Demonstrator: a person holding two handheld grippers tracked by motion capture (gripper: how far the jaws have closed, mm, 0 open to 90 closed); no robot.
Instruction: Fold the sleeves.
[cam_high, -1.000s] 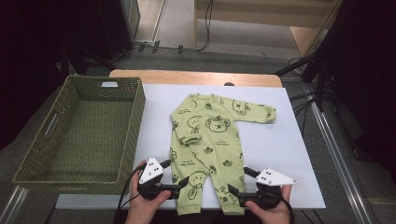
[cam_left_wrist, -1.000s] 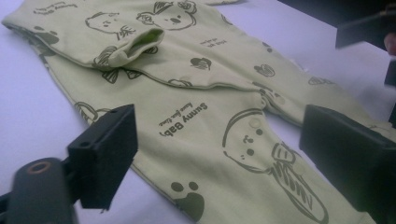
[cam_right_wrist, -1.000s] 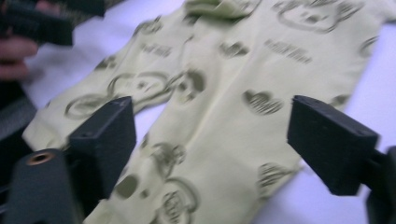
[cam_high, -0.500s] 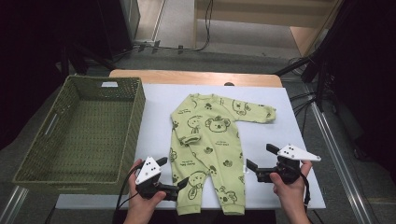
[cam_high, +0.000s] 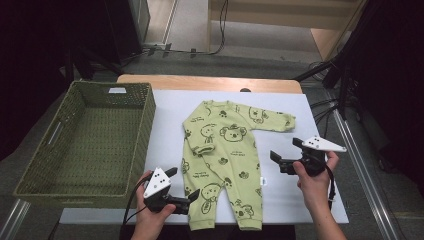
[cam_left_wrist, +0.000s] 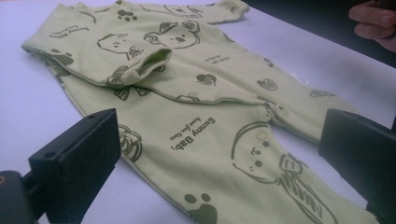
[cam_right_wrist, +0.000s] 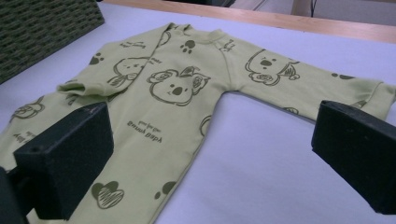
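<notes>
Folding in progress: light-green cotton baby romper with dark koala prints (cam_high: 225, 165) lies flat at frame centre on the white table cover (cam_high: 310, 200), one sleeve already folded in.

Your left gripper (cam_high: 182, 185), jaws spread and empty, sits at the lower-left leg. Your right gripper (cam_high: 286, 152) has shifted from the bottom edge toward centre right; both jaws have just been opening, nothing between them. Next, you take the outstretched sleeve (cam_right_wrist: 299, 86) and fold it inward.

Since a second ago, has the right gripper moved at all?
Yes. The right gripper has left the romper's leg cuffs at the near table edge and gone farther up the table, beside the romper, below its outstretched sleeve, jaws open.
</notes>
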